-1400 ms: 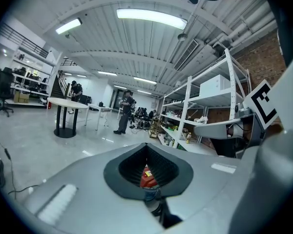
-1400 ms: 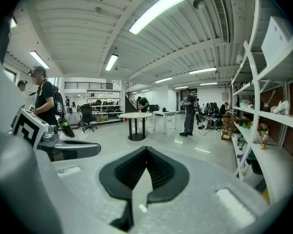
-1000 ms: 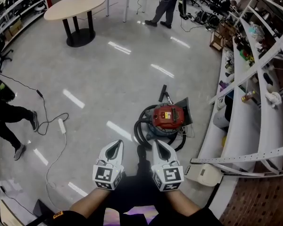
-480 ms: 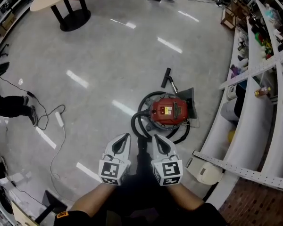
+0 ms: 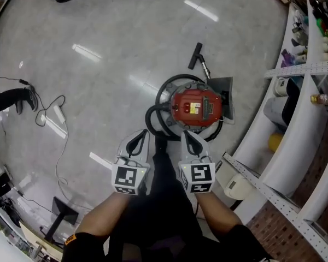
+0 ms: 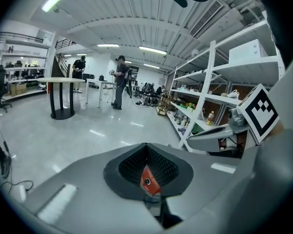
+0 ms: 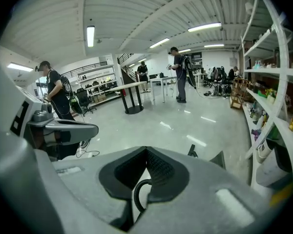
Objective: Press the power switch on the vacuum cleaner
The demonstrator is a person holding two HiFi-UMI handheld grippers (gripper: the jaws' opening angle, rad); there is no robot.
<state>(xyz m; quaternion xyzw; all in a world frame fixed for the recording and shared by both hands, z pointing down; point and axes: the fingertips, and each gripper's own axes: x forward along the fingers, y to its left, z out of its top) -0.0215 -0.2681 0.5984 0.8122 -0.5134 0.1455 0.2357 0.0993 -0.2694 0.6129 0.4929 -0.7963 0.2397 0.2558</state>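
Note:
The red vacuum cleaner (image 5: 195,107) stands on the glossy floor with its black hose (image 5: 156,120) coiled round its left side and the floor nozzle (image 5: 195,55) lying beyond it. Both grippers are held side by side just short of it. My left gripper (image 5: 137,140) is shut and empty, its tip over the hose coil. My right gripper (image 5: 189,137) is shut and empty, its tip at the vacuum's near edge. In the left gripper view a red bit of the vacuum (image 6: 147,179) shows through the closed jaws; in the right gripper view the hose (image 7: 138,195) does.
Curved white shelving (image 5: 295,119) runs along the right, with a yellow ball (image 5: 277,142) and a white box (image 5: 238,185) low on it. A white power strip (image 5: 59,113) and its cable lie on the floor at left, near a person's foot (image 5: 16,98).
The view has dropped and closed in on the vacuum. Both grippers, still shut, now sit right at its near side instead of well short of it.

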